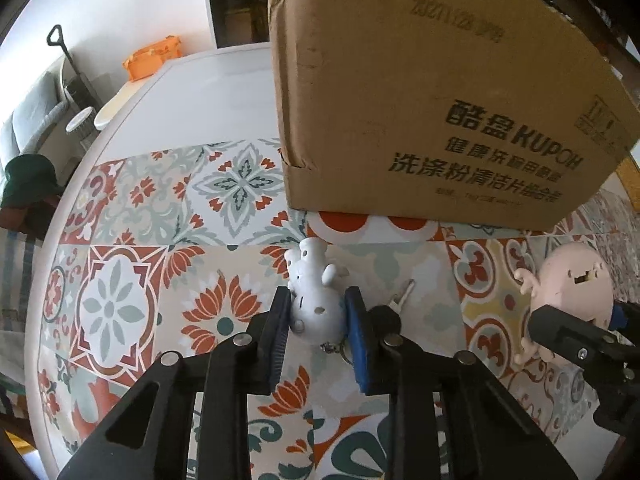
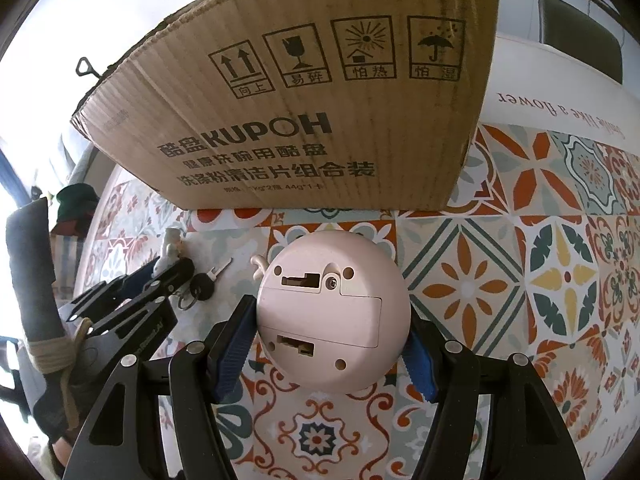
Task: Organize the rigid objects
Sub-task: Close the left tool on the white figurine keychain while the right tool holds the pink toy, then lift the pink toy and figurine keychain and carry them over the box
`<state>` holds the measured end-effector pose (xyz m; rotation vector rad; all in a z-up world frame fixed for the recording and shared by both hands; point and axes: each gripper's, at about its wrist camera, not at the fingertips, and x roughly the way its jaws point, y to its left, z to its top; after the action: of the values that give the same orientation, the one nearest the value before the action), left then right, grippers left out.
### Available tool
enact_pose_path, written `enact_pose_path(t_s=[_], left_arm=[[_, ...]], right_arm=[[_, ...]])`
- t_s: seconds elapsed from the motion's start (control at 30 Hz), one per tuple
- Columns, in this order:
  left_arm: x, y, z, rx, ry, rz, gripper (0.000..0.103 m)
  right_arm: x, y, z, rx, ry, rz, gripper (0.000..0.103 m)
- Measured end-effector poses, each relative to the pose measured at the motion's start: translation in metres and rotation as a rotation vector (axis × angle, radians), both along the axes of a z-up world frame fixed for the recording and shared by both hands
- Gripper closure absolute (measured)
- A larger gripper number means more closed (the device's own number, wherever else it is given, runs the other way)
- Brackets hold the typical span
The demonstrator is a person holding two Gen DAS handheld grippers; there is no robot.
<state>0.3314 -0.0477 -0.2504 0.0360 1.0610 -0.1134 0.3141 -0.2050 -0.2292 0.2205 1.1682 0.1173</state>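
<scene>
A small white figurine [image 1: 310, 268] on a key ring lies on the patterned tablecloth [image 1: 120, 304], and my left gripper [image 1: 318, 296] is shut on its body. Its key [image 1: 402, 298] with a black head rests just right of the blue pad. A round pink toy [image 2: 332, 312] shows its underside with a battery cover, and my right gripper [image 2: 331, 312] is shut on its sides. A tall cardboard box [image 1: 420, 100] stands just behind both. From the right wrist view, the left gripper [image 2: 160, 272] sits at the left with the figurine [image 2: 172, 244] sticking out ahead of it.
The box [image 2: 320, 100] fills the far side of both views. The table's rounded edge [image 1: 80, 160] curves along the left. Beyond it are an orange bag [image 1: 150, 58], a green hat [image 1: 28, 178] and a sofa. A sleeved arm [image 2: 32, 280] is at the far left.
</scene>
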Motion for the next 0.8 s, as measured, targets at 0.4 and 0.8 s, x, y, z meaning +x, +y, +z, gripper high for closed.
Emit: enact_pose_path(t_s=[0.4, 0.8], left_arm=[[-0.057, -0.002, 0.067, -0.046, -0.104, -0.048, 0.075], [-0.077, 0.000, 0.138, -0.084, -0.204, -0.050, 0.075]], right_arm=[[-0.026, 0.002, 0.034, 0.017, -0.053, 0.007, 0.036], [-0.060, -0.003, 0.100, 0.041, -0.167, 0.008, 0.036]])
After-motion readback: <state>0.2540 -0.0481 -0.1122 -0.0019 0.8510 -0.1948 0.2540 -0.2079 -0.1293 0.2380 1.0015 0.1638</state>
